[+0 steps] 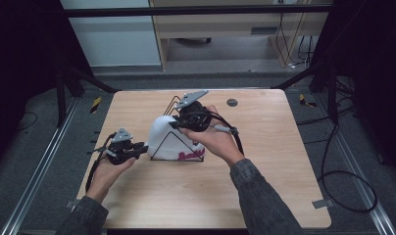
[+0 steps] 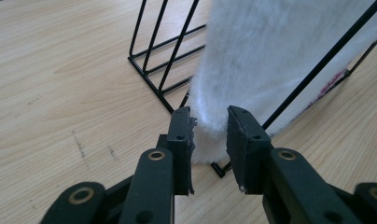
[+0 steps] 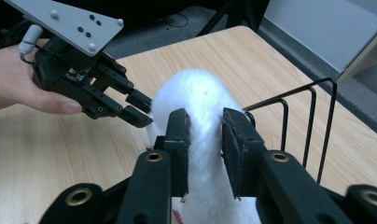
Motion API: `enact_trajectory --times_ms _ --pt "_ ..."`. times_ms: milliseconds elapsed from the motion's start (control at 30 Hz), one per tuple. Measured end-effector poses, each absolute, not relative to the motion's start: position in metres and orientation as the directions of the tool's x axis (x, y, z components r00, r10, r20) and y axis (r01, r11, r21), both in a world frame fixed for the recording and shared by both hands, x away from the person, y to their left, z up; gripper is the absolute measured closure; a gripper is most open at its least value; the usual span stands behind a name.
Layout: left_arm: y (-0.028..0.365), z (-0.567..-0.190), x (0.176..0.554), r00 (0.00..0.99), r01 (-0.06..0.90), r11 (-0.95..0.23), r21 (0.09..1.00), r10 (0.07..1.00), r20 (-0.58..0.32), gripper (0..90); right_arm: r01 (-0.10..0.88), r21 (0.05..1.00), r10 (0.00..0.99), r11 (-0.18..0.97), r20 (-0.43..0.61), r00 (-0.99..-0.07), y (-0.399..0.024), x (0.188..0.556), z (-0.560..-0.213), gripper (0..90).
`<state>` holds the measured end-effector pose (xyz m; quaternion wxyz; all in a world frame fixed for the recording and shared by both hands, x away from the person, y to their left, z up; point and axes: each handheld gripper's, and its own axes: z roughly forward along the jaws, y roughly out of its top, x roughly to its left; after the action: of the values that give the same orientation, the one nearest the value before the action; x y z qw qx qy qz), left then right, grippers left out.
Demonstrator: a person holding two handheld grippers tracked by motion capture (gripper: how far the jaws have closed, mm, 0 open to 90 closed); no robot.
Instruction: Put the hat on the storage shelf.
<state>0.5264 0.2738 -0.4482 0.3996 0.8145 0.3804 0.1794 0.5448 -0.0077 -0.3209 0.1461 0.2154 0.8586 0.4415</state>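
A white fluffy cloth [image 1: 164, 134] with pink lettering hangs over a black wire rack [image 1: 179, 157] in the middle of the wooden table. My left gripper [image 1: 144, 147] comes in from the left at the cloth's lower edge. In the left gripper view its jaws [image 2: 208, 135] are pinched on the cloth's bottom hem [image 2: 210, 140], just above the rack's base wire [image 2: 154, 70]. My right gripper [image 1: 174, 125] sits at the top of the cloth. In the right gripper view its jaws [image 3: 204, 135] straddle the cloth's rounded top fold [image 3: 200, 88], which fills the gap between the pads.
The rack's bare upright wires [image 3: 312, 116] stand to one side of the cloth. A small dark disc [image 1: 232, 102] lies near the table's far edge. Black cables [image 1: 343, 181] loop on the floor to the right. Bare wood [image 1: 196, 196] stretches in front of the rack.
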Motion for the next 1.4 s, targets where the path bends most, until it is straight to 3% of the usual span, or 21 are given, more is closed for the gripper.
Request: enact_trajectory --times_ms 300,400,433,633,700,733,767,900,1167,1333,1400 --pt "0.273 -0.443 0.521 0.626 0.470 -0.398 0.788 0.779 0.020 63.6 0.232 0.833 0.509 0.502 -0.068 -0.858 -0.015 0.539 -0.317 70.6" --pt "0.274 -0.442 0.520 0.624 0.470 -0.403 0.785 0.781 0.028 57.0 0.231 0.835 0.512 0.500 -0.069 -0.856 -0.018 0.537 -0.316 70.1" --pt "0.274 -0.441 0.519 0.621 0.471 -0.405 0.784 0.783 0.033 50.3 0.236 0.836 0.515 0.496 -0.065 -0.855 -0.019 0.536 -0.315 70.1" --pt "0.273 -0.442 0.516 0.603 0.476 -0.428 0.768 0.795 0.070 37.5 0.233 0.835 0.517 0.499 -0.070 -0.853 -0.021 0.533 -0.315 68.4" --pt "0.272 -0.443 0.514 0.595 0.481 -0.433 0.762 0.800 0.079 27.8 0.231 0.832 0.517 0.504 -0.077 -0.853 -0.021 0.531 -0.315 66.1" --pt "0.272 -0.443 0.514 0.594 0.484 -0.437 0.759 0.800 0.082 27.8 0.231 0.832 0.517 0.504 -0.077 -0.853 -0.021 0.531 -0.315 66.1" --pt "0.272 -0.444 0.513 0.594 0.488 -0.435 0.756 0.801 0.078 22.3 0.231 0.833 0.520 0.502 -0.078 -0.851 -0.022 0.529 -0.314 64.0" --pt "0.273 -0.445 0.510 0.584 0.503 -0.428 0.751 0.809 0.071 13.9 0.233 0.837 0.531 0.495 -0.080 -0.844 -0.025 0.525 -0.313 59.5" --pt "0.281 -0.448 0.503 0.583 0.522 -0.425 0.740 0.811 0.054 7.6 0.242 0.840 0.552 0.486 -0.080 -0.830 -0.032 0.522 -0.312 50.0" --pt "0.289 -0.455 0.497 0.579 0.527 -0.428 0.734 0.813 0.058 5.2 0.235 0.858 0.593 0.457 -0.097 -0.800 -0.041 0.516 -0.308 32.8" --pt "0.291 -0.457 0.496 0.575 0.530 -0.429 0.731 0.816 0.062 5.2 0.240 0.858 0.601 0.454 -0.097 -0.793 -0.043 0.515 -0.307 30.0"
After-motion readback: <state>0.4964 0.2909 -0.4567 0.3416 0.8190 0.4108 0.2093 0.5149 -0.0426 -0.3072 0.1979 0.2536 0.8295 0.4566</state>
